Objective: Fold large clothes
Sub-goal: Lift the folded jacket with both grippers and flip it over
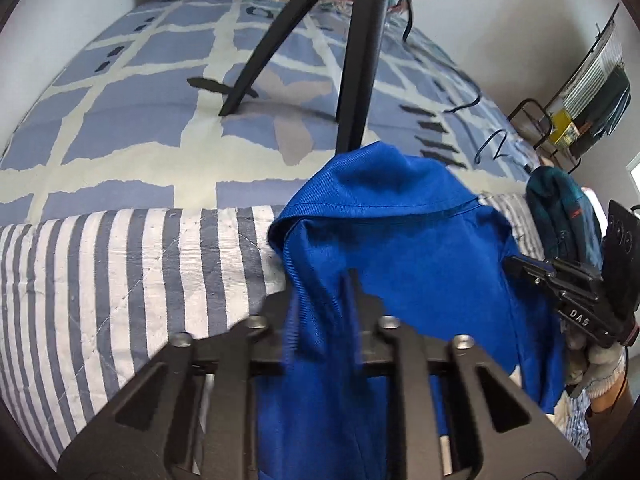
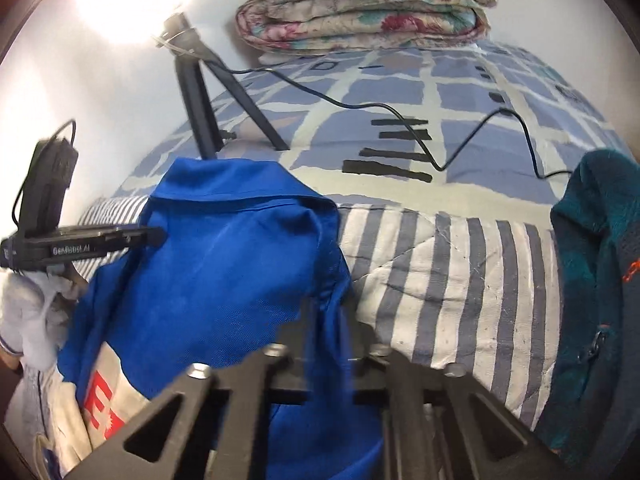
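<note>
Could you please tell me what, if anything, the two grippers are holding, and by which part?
Both hold the blue garment. The left gripper and the right gripper are each shut on a bunched fold at opposite side edges below the collar.

Your garment (image 1: pixel 400 240) hangs over the quilt (image 1: pixel 120 280); behind it the tripod (image 1: pixel 356 80) stands on the bed (image 1: pixel 120 120), folded blanket (image 2: pixel 360 12) farthest back.
</note>
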